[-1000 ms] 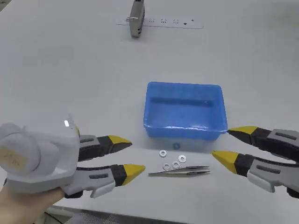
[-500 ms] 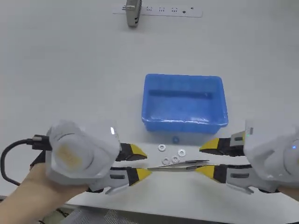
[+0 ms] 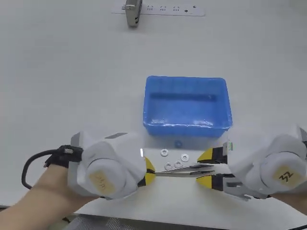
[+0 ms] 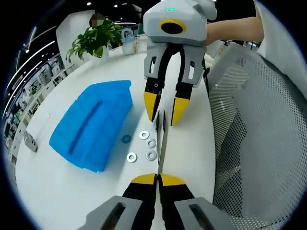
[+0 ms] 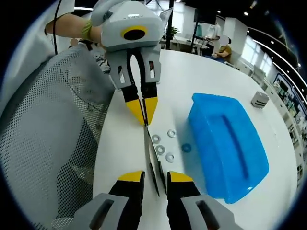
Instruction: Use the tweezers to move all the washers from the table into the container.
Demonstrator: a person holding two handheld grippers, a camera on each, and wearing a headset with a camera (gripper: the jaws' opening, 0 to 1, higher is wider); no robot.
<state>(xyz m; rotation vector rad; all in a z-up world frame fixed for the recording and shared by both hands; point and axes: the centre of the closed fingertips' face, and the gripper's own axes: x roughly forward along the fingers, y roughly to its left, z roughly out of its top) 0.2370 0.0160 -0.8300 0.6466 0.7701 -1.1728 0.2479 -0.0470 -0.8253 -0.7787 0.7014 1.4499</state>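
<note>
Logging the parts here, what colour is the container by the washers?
Blue; the container shows best in the head view.

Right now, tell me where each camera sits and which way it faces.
Head view: on the head, looking down at the table; left gripper, right gripper and a hand show.
Left gripper view: on the left gripper, looking along the tweezers toward the right gripper; own jaws shut on the tweezers.
Right gripper view: opposite, facing the left gripper; own jaws open around the tweezers.
All share the tweezers, washers and blue box.
</note>
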